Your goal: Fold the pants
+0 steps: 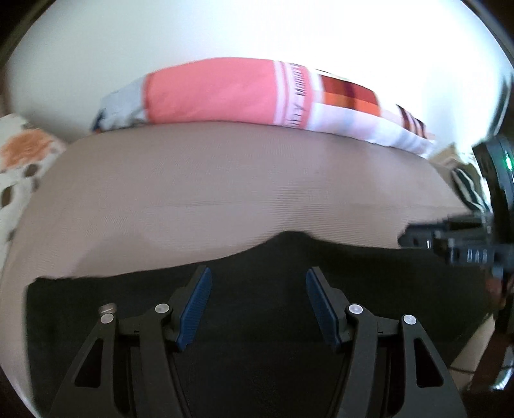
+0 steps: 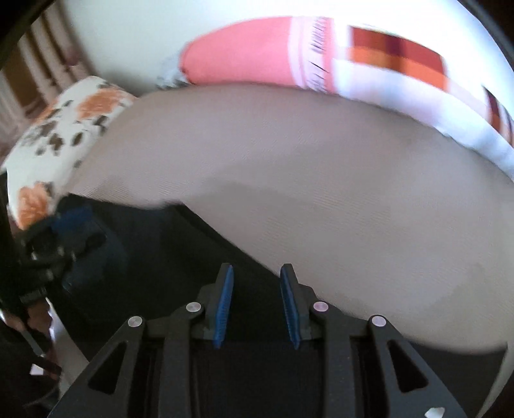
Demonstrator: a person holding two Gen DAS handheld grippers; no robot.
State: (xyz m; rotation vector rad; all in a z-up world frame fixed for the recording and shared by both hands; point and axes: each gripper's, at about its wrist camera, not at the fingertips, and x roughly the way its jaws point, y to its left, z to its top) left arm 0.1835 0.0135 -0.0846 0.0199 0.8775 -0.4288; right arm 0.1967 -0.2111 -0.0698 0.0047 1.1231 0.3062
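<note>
We see, from the left wrist view, the left claw (image 1: 258,308) with its blue ribbed pads set wide apart and nothing between them, above the black fabric pants (image 1: 257,263), which lie spread on the taupe-covered bed (image 1: 225,180); the right claw's black body shows at that view's right edge; from the right wrist view, the right claw (image 2: 257,305) stands narrowly parted and empty over the pants' edge; a pink, white and orange-checked pillow (image 1: 225,91) lies along the bed's far side against a white wall (image 1: 225,29); a white cushion with orange flowers (image 2: 57,128) sits at the bed's left corner.
</note>
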